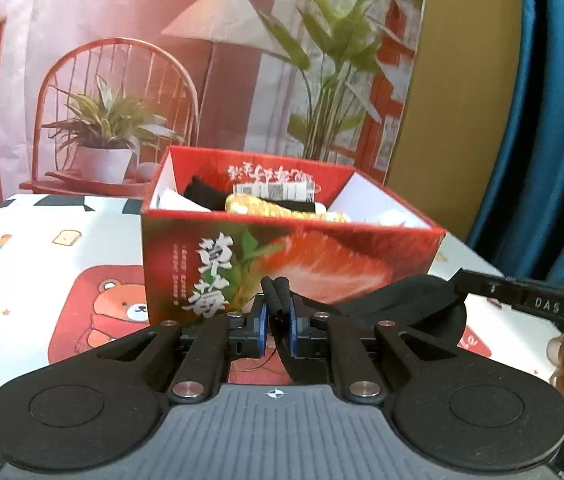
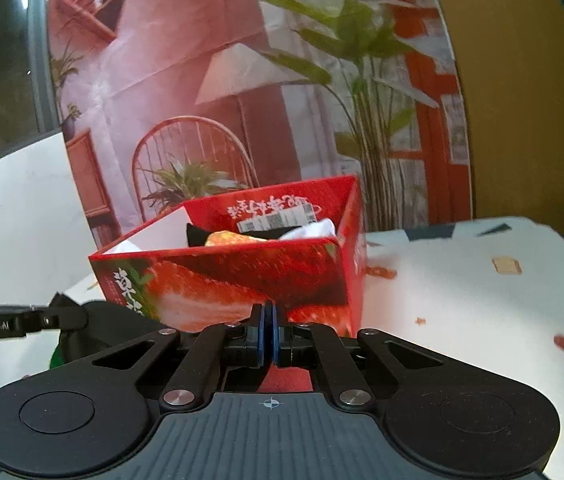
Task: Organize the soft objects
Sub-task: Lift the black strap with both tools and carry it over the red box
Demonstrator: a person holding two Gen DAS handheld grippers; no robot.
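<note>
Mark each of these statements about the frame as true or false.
1. The box is red with a strawberry picture. True.
2. The box is empty. False: black, yellow and white items lie in it.
3. The left gripper is shut on a black cloth. True.
4. The box has a lid on. False: its top is open.
5. The tablecloth shows a bear. True.
</note>
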